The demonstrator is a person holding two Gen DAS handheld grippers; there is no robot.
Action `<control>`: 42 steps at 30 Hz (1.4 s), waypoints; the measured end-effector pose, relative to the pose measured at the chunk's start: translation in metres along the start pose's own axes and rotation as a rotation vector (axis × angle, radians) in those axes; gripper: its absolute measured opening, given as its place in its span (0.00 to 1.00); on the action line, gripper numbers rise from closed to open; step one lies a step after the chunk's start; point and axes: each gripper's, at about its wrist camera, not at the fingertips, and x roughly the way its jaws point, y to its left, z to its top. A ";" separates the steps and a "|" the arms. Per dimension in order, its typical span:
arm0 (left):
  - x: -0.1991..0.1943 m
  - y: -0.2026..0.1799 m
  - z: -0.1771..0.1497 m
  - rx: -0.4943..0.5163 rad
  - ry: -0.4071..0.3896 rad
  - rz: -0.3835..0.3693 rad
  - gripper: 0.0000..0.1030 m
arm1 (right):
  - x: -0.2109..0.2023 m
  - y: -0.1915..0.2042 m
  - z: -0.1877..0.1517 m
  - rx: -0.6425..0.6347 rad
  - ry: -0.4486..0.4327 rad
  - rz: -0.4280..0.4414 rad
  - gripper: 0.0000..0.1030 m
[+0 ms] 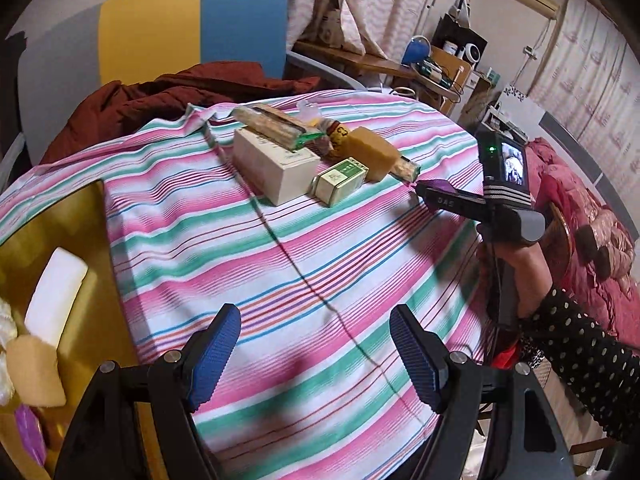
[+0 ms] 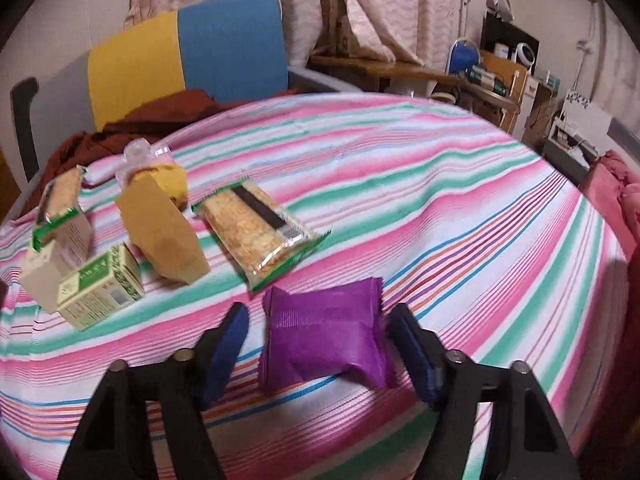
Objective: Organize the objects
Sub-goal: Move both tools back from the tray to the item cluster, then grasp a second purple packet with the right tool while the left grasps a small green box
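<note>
Striped cloth in pink, green and white covers the bench (image 2: 400, 168), and everything I have to sort lies on it or in the yellow bin (image 1: 86, 216) at its left edge. Largest of the loose things is one white box (image 1: 269, 168), then two cracker packs with green ends: one lying across the white box (image 1: 276, 126), one flat on the cloth (image 2: 256, 236). One tan sponge (image 2: 164, 232) stands between them, a small green-printed carton (image 2: 100, 288) sits just in front of the box, and behind the sponge is something yellow and clear that I cannot make out. Inside the bin I count one white bar (image 1: 56, 292), one more tan sponge (image 1: 36, 372) and a scrap of purple, partly hidden. What matters now is the single purple packet (image 2: 326, 340): it lies between the fingers of my right tongs (image 2: 324, 348), a little nearer the right finger, its longer side running across the gap, so the jaws would close along its length. My right tongs are partly spread; a gap shows on the left and I cannot tell whether the right pad touches. My left tongs (image 1: 316, 356) hang spread wide with nothing between them, over bare cloth beside the bin, well away from the packet. The right hand is plainly the nearer one for this pick.
</note>
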 end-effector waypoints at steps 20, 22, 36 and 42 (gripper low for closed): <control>0.110 -0.062 0.101 0.297 0.045 -0.071 0.76 | -0.002 -0.001 -0.009 0.010 -0.053 0.036 0.55; 0.128 -0.067 0.114 0.336 0.063 -0.044 0.76 | -0.002 0.001 -0.009 0.009 -0.057 0.032 0.55; 0.169 -0.081 0.123 0.378 0.128 -0.038 0.70 | 0.001 -0.002 -0.010 0.026 -0.074 0.040 0.56; 0.165 -0.077 0.104 0.335 0.114 -0.041 0.70 | 0.001 -0.001 -0.010 0.022 -0.075 0.035 0.56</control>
